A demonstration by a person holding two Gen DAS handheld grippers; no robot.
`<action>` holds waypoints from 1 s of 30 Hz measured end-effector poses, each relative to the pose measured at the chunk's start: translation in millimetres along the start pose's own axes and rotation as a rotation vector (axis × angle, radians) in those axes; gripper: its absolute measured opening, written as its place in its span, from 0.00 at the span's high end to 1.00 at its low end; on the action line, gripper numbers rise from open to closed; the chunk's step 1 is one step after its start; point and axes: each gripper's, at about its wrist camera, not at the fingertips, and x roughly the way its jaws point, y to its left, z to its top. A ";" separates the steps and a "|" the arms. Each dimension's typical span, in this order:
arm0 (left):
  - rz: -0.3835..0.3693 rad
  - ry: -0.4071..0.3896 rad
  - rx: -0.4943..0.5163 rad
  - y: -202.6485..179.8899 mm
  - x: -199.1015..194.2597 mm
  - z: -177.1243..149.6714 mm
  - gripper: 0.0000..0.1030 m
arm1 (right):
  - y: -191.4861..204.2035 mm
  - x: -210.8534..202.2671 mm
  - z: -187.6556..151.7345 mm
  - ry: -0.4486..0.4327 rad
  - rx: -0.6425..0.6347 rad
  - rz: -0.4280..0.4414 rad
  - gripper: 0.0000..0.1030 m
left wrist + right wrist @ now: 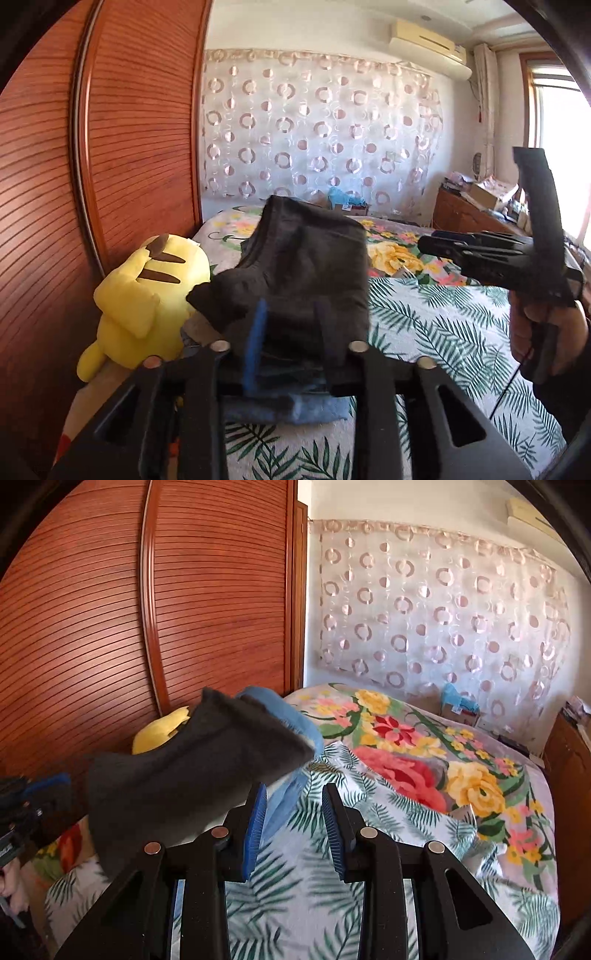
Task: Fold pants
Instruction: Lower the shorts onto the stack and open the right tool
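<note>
My left gripper is shut on folded dark grey pants and holds them up above the bed. The same pants show in the right wrist view, hanging at the left. A folded blue garment lies on the bedspread under the left gripper; it also shows behind the grey pants in the right wrist view. My right gripper is open and empty above the bed, to the right of the pants. It shows from the side in the left wrist view.
A yellow plush toy lies at the bed's left edge against the wooden wardrobe. The bed has a leaf-print sheet and a floral blanket. A wooden cabinet with clutter stands at the right.
</note>
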 end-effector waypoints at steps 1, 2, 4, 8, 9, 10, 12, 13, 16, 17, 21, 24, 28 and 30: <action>-0.007 0.002 0.009 -2.8 -1.0 -0.8 0.60 | 0.6 -7.3 -5.7 -0.002 0.004 -0.001 0.69; -0.014 0.002 0.016 -5.8 -2.1 -1.8 0.56 | 1.1 -13.8 -10.2 -0.003 0.011 -0.003 0.69; -0.028 0.006 0.037 -13.5 -4.2 -2.9 0.54 | 0.8 -28.6 -20.1 -0.005 0.029 -0.008 0.69; -0.065 0.027 0.063 -26.0 -5.3 -4.5 0.54 | 0.5 -60.3 -38.7 -0.013 0.056 -0.033 0.69; -0.079 0.032 0.071 -29.8 -5.4 -5.2 0.54 | 0.9 -67.0 -42.5 -0.014 0.061 -0.039 0.69; -0.090 0.034 0.075 -33.0 -5.8 -5.9 0.54 | 1.0 -72.5 -45.6 -0.014 0.066 -0.046 0.69; -0.108 0.041 0.086 -39.6 -6.6 -6.9 0.54 | 1.1 -82.6 -51.4 -0.015 0.078 -0.062 0.69; -0.115 0.044 0.097 -43.2 -7.2 -7.2 0.54 | 1.9 -88.3 -54.6 -0.016 0.083 -0.069 0.69; -0.140 0.026 0.103 -51.6 -11.5 -8.6 0.13 | 4.2 -101.6 -62.0 -0.017 0.100 -0.090 0.69; -0.151 0.015 0.101 -54.1 -14.3 -9.4 0.11 | 5.3 -107.0 -65.3 -0.018 0.105 -0.095 0.69; -0.159 0.020 0.116 -65.1 -15.8 -10.7 0.00 | 8.7 -122.1 -73.4 -0.022 0.124 -0.116 0.69; -0.174 0.029 0.129 -73.6 -16.7 -11.7 0.00 | 13.1 -135.2 -79.5 -0.028 0.143 -0.139 0.69; -0.205 0.037 0.141 -86.1 -20.2 -17.9 0.00 | 19.2 -150.1 -86.9 -0.034 0.172 -0.174 0.57; -0.222 0.047 0.143 -92.8 -22.5 -19.7 0.00 | 23.4 -158.2 -90.3 -0.040 0.185 -0.195 0.49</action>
